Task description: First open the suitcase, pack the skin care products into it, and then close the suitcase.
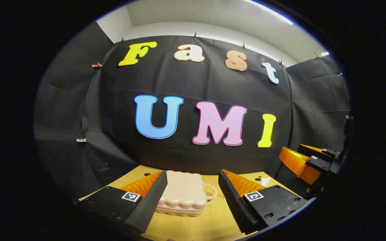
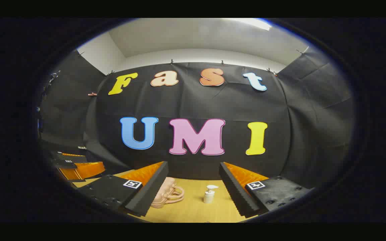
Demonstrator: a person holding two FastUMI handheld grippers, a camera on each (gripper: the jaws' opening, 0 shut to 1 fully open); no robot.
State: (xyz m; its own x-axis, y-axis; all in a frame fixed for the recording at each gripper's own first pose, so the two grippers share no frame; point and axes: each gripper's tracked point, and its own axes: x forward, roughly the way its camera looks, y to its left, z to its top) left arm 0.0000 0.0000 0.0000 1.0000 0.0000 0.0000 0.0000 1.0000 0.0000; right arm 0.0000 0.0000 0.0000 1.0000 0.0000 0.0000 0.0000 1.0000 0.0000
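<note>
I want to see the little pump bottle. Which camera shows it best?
The right gripper view. There the white pump bottle stands upright on the wooden table, in plain sight between that gripper's open fingers, beside the pink suitcase. The left gripper view looks at the closed suitcase instead.

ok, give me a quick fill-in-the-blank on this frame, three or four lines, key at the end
1. The pink suitcase lies on the wooden table with its lid ____.
2. In the right gripper view, the white pump bottle stands ____ on the table.
3. The left gripper and the right gripper both have their jaws ____.
4. In the right gripper view, the bottle stands to the ____ of the suitcase.

Missing words: closed; upright; open; right
</note>
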